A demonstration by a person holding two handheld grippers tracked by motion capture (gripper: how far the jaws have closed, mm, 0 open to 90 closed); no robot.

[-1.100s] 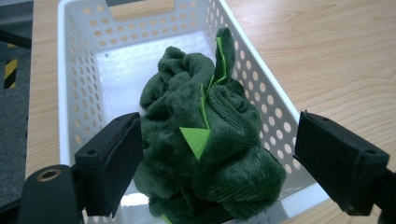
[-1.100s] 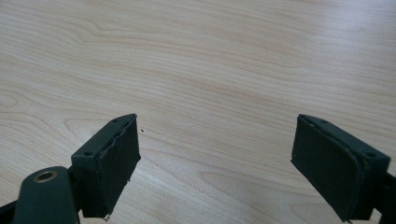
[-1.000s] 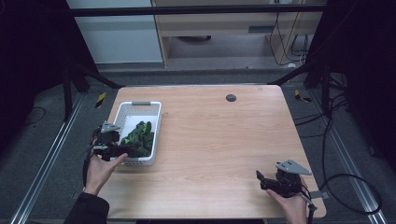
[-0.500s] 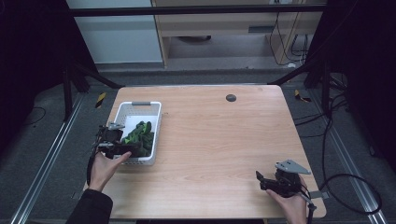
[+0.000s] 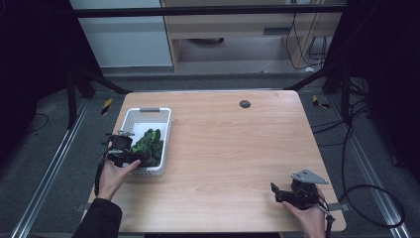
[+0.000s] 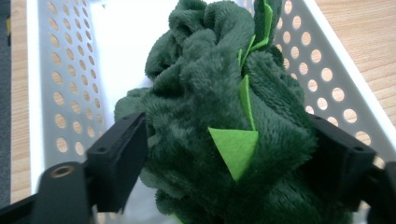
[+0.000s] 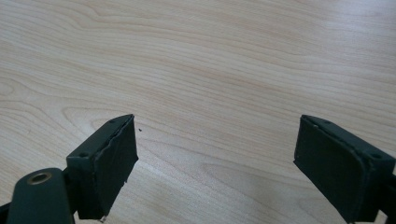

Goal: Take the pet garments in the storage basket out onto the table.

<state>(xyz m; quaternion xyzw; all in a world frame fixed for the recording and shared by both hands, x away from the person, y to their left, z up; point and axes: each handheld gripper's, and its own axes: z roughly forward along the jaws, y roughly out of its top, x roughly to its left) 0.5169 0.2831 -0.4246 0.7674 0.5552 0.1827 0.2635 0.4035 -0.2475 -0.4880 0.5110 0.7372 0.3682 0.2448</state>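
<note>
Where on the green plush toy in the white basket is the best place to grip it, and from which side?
Grip the plush toy across its thick, squashy middle, coming over the basket's open top from the near end. The left gripper already has a jaw on each flank there.

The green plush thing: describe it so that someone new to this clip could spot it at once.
Start at the wooden table and find the white perforated basket near its left edge. The green plush toy lies in the basket's near end, between the jaws of the left claw. It is dark, fuzzy, with bright green felt triangles, the basket's sole content.
</note>
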